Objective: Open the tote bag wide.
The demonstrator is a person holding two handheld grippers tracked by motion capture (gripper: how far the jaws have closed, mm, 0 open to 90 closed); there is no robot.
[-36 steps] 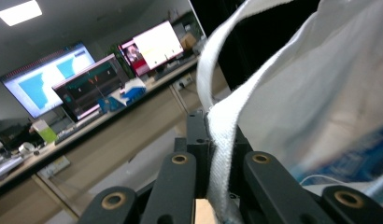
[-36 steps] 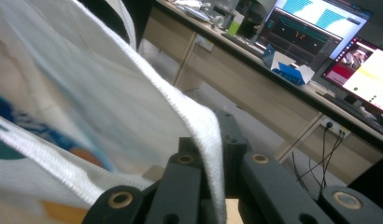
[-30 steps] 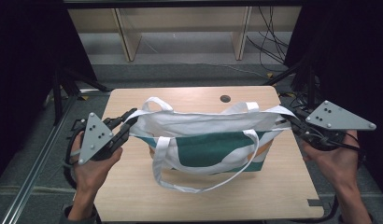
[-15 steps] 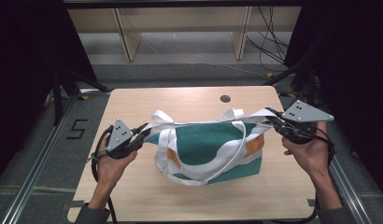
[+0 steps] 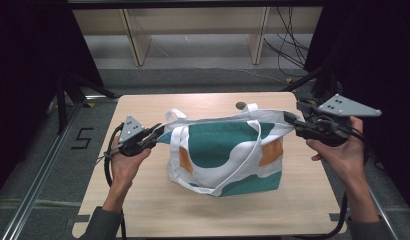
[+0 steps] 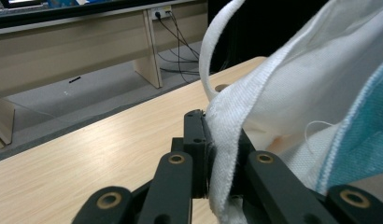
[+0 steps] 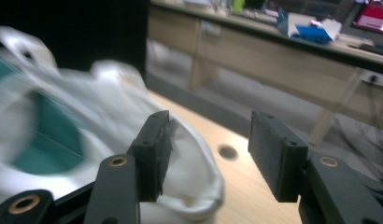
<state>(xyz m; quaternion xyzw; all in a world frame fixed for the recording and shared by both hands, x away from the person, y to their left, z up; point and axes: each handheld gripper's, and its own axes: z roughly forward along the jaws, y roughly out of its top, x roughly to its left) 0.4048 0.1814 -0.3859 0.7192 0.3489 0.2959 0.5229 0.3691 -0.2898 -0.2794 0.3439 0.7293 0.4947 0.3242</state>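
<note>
A white, green and orange tote bag (image 5: 223,150) lies on its side in the middle of the table (image 5: 143,210), its open mouth stretched between two hand-held grippers. The left gripper (image 5: 154,134) is clamped tight on the bag's white rim (image 6: 227,135), the hem pinched between its black jaws, which anchors that corner low over the wood. At the opposite corner, the right gripper (image 5: 289,119) has just been opening; its jaws stand well apart with the cloth edge (image 7: 189,186) lying loose between them, brushing one pad and pressed by neither. That reads as a release now the bag is down, though the left side has not yet let go. A handle loop (image 5: 238,165) drapes across the bag's face
</note>
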